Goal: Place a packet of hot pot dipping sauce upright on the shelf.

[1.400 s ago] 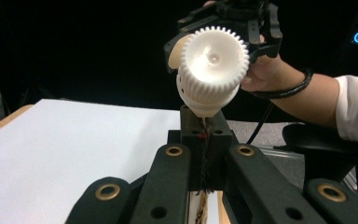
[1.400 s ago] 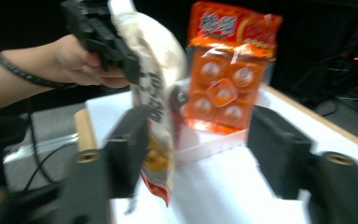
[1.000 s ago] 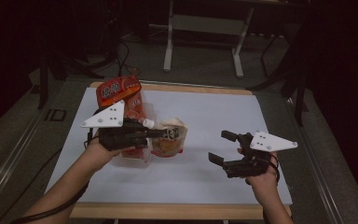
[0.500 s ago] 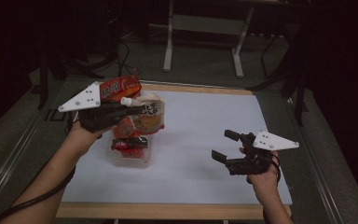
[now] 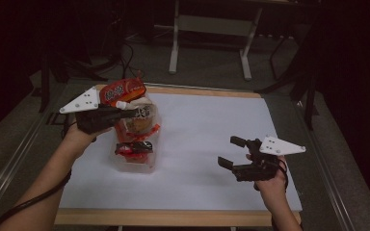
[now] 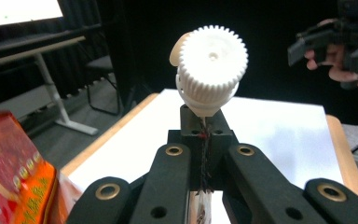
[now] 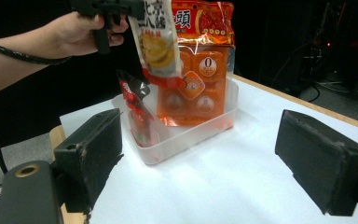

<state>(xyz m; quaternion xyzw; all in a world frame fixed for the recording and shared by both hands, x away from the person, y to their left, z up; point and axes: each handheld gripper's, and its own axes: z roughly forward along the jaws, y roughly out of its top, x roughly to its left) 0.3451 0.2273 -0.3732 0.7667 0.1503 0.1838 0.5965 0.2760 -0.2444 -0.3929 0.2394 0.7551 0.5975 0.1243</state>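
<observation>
Pouch carried over bin | left claw clamped | label unreadable

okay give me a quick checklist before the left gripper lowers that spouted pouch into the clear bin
1. Grip on the spouted pouch: left gripper clamped just below the white cap: ok.
2. Pouch over the clear bin: hangs above its near part in the high view: ok.
3. Free slot: the orange packet stands at the back and the small red packet leans in front; the gap between them: cannot tell.
4. Right gripper out of the way: open, well apart from the bin: ok.
5. Bin flat on the white table sheet: ok.
</observation>
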